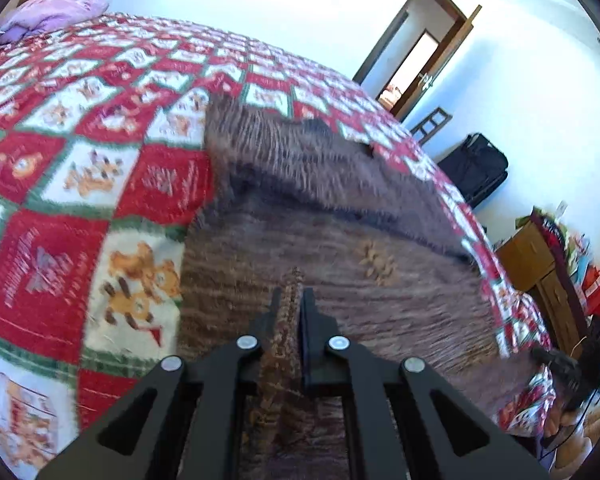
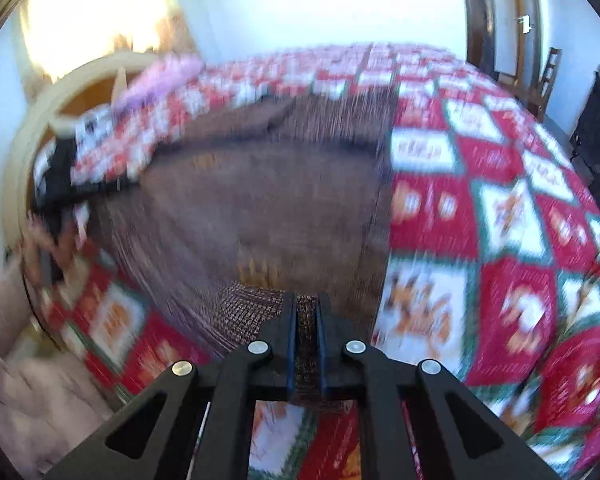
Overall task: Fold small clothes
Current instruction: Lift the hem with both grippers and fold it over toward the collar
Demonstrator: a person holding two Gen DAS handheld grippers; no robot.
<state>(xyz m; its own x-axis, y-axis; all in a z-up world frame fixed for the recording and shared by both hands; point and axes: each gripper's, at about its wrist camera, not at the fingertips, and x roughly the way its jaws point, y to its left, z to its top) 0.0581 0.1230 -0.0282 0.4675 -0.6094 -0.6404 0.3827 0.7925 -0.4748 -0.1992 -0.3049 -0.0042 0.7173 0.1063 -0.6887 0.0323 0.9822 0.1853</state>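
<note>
A brown knitted garment (image 1: 340, 240) lies spread on a bed under a red, white and green patchwork quilt (image 1: 80, 152). Its far part is folded over toward me. My left gripper (image 1: 291, 300) is shut on the garment's near edge, a ridge of brown knit pinched between the black fingers. In the right wrist view the same brown garment (image 2: 260, 184) stretches away from me, blurred. My right gripper (image 2: 306, 304) is shut on a strip of its near hem, lifted above the quilt (image 2: 500, 220).
A purple pillow (image 1: 56, 8) lies at the bed's far end. Beyond the bed are a wooden door (image 1: 416, 48), a black bag (image 1: 476, 164) and a cluttered wooden cabinet (image 1: 540, 264). A pale upholstered seat (image 2: 20, 360) stands at lower left in the right wrist view.
</note>
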